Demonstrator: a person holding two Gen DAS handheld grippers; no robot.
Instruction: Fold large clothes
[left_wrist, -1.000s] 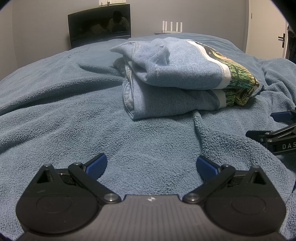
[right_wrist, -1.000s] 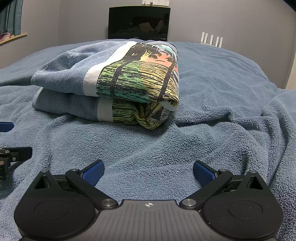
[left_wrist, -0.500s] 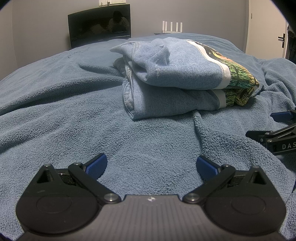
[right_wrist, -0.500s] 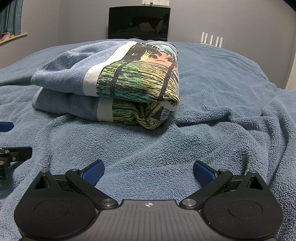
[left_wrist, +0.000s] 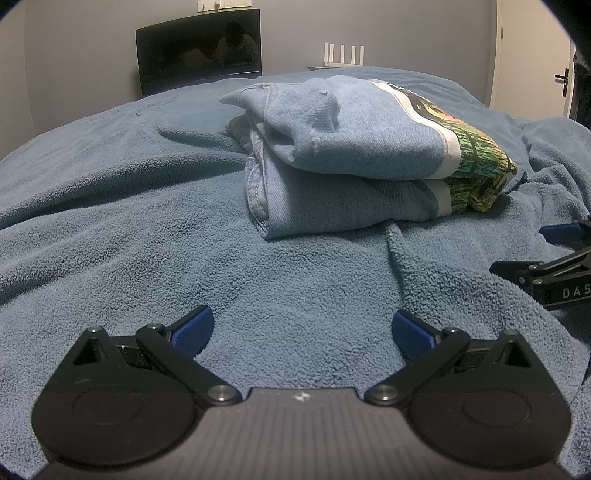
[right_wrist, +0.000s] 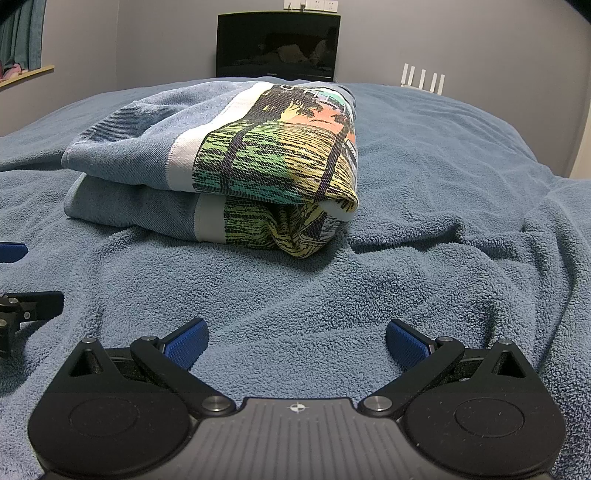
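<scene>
Left wrist view: folded denim garment (left_wrist: 354, 155) w/ a colourful printed panel sits in a compact two-layer stack on the blue terry blanket (left_wrist: 147, 229), well ahead of both tools. Left gripper (left_wrist: 301, 328) rests low on the blanket, fingers spread wide, holding nothing. Right gripper (right_wrist: 295, 338) likewise, blue pads apart and empty, parked beside it. Both sit clear of the stack, prob. because folding looks done; far edge of the pile is hidden, so can't confirm neatness there.
</scene>
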